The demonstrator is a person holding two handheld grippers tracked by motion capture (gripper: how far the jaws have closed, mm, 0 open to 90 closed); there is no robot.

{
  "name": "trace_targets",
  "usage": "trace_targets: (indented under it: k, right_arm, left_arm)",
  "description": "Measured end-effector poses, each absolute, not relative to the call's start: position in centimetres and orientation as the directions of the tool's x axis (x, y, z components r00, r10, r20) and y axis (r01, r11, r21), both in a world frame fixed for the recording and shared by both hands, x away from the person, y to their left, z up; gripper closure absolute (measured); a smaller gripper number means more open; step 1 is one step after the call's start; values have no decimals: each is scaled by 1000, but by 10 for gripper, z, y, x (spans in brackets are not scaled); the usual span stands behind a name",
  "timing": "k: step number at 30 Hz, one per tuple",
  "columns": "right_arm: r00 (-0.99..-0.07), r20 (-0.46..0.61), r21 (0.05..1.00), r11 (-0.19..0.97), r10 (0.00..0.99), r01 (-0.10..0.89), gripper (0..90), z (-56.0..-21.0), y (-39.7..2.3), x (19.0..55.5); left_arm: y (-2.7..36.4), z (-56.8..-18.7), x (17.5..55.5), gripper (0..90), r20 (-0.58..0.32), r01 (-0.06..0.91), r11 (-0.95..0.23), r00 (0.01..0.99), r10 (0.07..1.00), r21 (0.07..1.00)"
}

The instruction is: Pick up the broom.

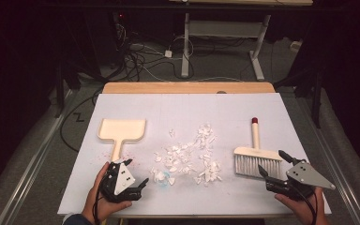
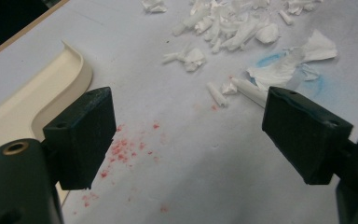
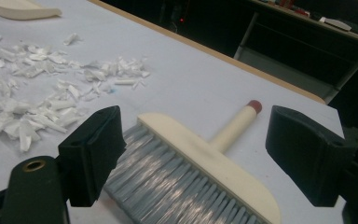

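Right gripper [image 1: 273,165] wide, empty, just short of brush [image 1: 258,159] lying right of scraps [image 1: 187,157]. Left gripper [image 1: 136,173] wide, empty, near dustpan [image 1: 121,131] handle. Step: reaching for tools. Next likely: close on brush handle, then dustpan.

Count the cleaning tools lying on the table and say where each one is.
2. The dustpan lies on the left side of the table, just ahead of the left gripper. The brush lies on the right, beside the right gripper. None looks hidden.
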State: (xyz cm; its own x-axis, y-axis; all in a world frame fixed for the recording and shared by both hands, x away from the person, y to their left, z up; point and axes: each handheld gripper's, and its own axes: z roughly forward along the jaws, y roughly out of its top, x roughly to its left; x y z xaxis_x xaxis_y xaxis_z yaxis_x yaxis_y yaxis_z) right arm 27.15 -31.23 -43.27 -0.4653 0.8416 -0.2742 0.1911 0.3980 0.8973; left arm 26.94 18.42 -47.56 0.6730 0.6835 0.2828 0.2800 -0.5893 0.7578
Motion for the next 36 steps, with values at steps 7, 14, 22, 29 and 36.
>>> trace_targets:
  k: [7, 14, 22, 29, 36]
  right_arm:
    - [-462, -281, 896, 402, 841, 187, 200, -431, -312, 272]
    - [-457, -297, 882, 424, 838, 205, 200, -432, -308, 276]
    - [-423, -313, 864, 440, 850, 245, 204, -429, -307, 296]
    - [-392, -306, 842, 439, 868, 315, 223, -424, -306, 322]
    - [-352, -204, 812, 359, 913, 460, 232, -420, -312, 368]
  left_arm:
    - [184, -476, 267, 166, 292, 270, -598, 678, 675, 755]
    - [184, -475, 265, 166, 296, 264, -601, 679, 671, 755]
    - [186, -477, 265, 165, 293, 271, -600, 679, 674, 752]
    - [183, -478, 265, 165, 297, 272, -616, 689, 661, 739]
    - [185, -478, 266, 167, 288, 276, -604, 685, 669, 748]
